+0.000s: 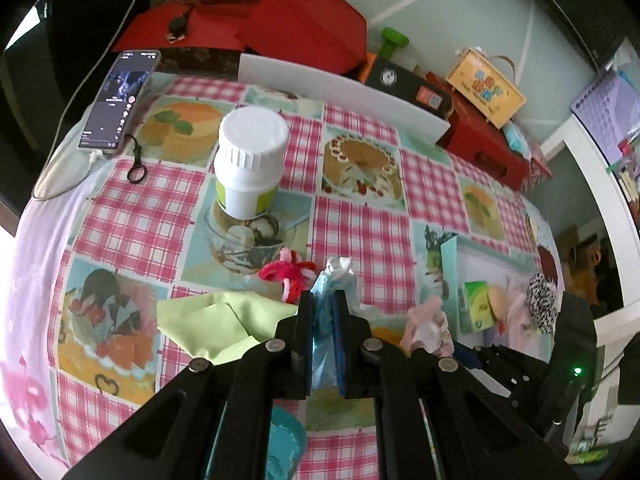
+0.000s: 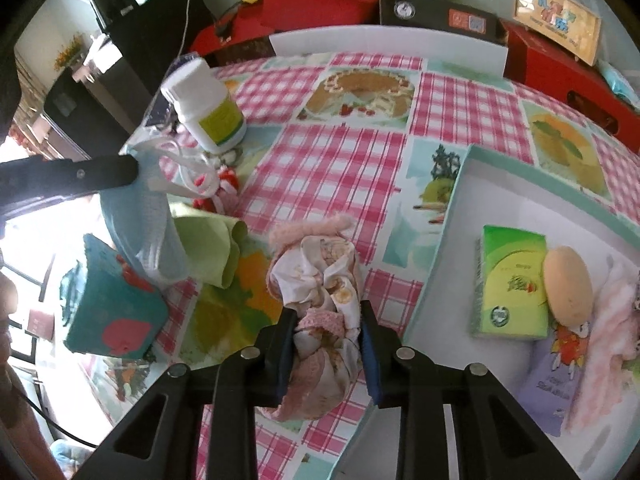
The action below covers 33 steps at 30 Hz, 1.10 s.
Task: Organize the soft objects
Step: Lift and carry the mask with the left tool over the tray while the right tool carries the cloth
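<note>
A: Left gripper [image 1: 323, 308]: how do the jaws stand?
B: Pressed nearly together, pinching a light blue face mask [image 1: 326, 320]. The mask stands upright between the blue pads, its white top bunched above the fingertips. From the right wrist view the same mask [image 2: 144, 220] hangs below the left gripper's black finger, white ear loops [image 2: 188, 168] trailing toward the far side.

A: Right gripper [image 2: 328, 320]?
B: Jaws partly closed, clamping a crumpled pink-and-white fabric bundle [image 2: 320, 276] with fuzzy pink trim. The bundle bulges out past the fingertips, over the checked tablecloth [image 2: 340, 152].

A: Nearby items?
B: Left of the bundle, a pale green cloth [image 2: 208, 248]; beyond it, red and pink pipe cleaners [image 2: 216, 192]. At the near left, a teal paper cup [image 2: 112, 312] lying tilted. Farther off, a white lidded bottle [image 1: 250, 160] stands upright.

A: And to the right?
B: A shallow white tray [image 2: 448, 240] with a teal rim, just right of the bundle. It holds a green tissue pack [image 2: 512, 280], a tan round sponge [image 2: 568, 284] leaning on the pack, a purple packet [image 2: 552, 376] and a pink fleecy cloth [image 2: 612, 320].

A: Far edge?
B: A phone [image 1: 118, 100], screen lit, at far left; red boxes [image 1: 288, 28] behind the table.
</note>
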{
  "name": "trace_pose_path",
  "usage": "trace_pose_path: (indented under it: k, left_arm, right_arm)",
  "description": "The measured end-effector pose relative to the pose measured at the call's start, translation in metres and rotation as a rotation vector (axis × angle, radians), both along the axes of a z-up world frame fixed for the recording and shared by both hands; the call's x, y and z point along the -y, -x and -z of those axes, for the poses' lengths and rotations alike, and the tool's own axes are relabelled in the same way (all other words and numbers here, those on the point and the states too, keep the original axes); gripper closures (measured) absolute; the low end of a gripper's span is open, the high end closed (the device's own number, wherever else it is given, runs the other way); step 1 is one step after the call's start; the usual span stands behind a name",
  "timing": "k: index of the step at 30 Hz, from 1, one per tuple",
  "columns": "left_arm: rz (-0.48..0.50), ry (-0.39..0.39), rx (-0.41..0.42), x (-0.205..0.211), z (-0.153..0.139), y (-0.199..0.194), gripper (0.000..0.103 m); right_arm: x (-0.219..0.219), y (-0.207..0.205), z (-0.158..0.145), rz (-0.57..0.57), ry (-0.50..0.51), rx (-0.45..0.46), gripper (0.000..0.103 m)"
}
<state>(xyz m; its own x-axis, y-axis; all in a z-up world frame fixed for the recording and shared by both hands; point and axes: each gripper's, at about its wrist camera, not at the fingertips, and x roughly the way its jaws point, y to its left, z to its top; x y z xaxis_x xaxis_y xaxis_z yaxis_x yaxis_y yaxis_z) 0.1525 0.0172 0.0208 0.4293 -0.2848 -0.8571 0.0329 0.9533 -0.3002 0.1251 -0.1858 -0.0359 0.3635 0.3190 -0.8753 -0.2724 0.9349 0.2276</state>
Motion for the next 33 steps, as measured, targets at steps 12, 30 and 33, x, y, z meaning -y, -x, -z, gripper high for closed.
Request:
trace_pose_path:
  k: [12, 30, 33]
  left_arm:
    - [0.039, 0.05, 0.149, 0.042, -0.057, 0.006, 0.095]
    - [0.158, 0.117, 0.17, 0.128, -0.057, -0.008, 0.095]
    - [0.161, 0.132, 0.154, 0.139, -0.05, -0.012, 0.095]
  right_arm:
    - [0.042, 0.006, -0.045, 0.105, -0.064, 0.154, 0.072]
    - [0.163, 0.02, -0.073, 0.436, -0.048, 0.24, 0.072]
    - [0.175, 0.024, -0.072, 0.461, -0.055, 0.241, 0.072]
